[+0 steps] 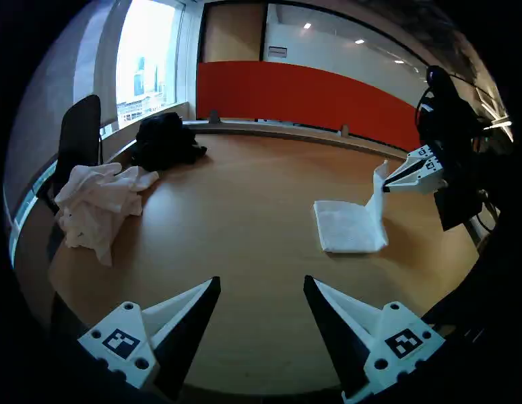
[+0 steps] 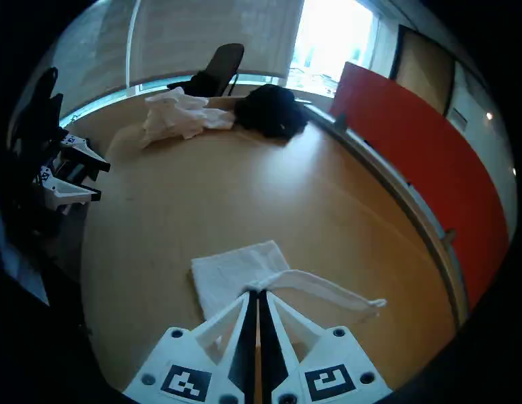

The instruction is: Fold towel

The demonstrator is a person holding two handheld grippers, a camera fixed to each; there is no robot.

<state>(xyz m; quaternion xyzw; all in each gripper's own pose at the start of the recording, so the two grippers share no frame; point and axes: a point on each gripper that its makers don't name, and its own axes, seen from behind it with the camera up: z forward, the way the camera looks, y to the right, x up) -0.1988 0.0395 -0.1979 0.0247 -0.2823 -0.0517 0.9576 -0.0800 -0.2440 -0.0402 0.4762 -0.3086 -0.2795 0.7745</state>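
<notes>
White plastic fingers of the left gripper (image 1: 261, 279) stood wide apart, holding nothing, low over the near side of the wooden table (image 1: 261, 195). Past them and to the right, the white towel (image 1: 348, 229) lay partly folded on the tabletop, most of it flat, one edge drawn up off the wood. The right gripper (image 1: 388, 187) reached in from the right, angled downward, with dark clothing (image 1: 452, 121) of the person behind it. Its fingers were pinched tight on that raised edge, and in the right gripper view the cloth draped across the closed tips. Well apart to the left sat a crumpled heap of white cloth (image 1: 99, 198). Just behind it lay a black bundle (image 1: 165, 138), bag or garment I could not tell. A dark office chair (image 1: 82, 135) stood beside the heap, under the bright window (image 1: 149, 60). A red wall panel (image 1: 308, 94) ran along the far side.
</notes>
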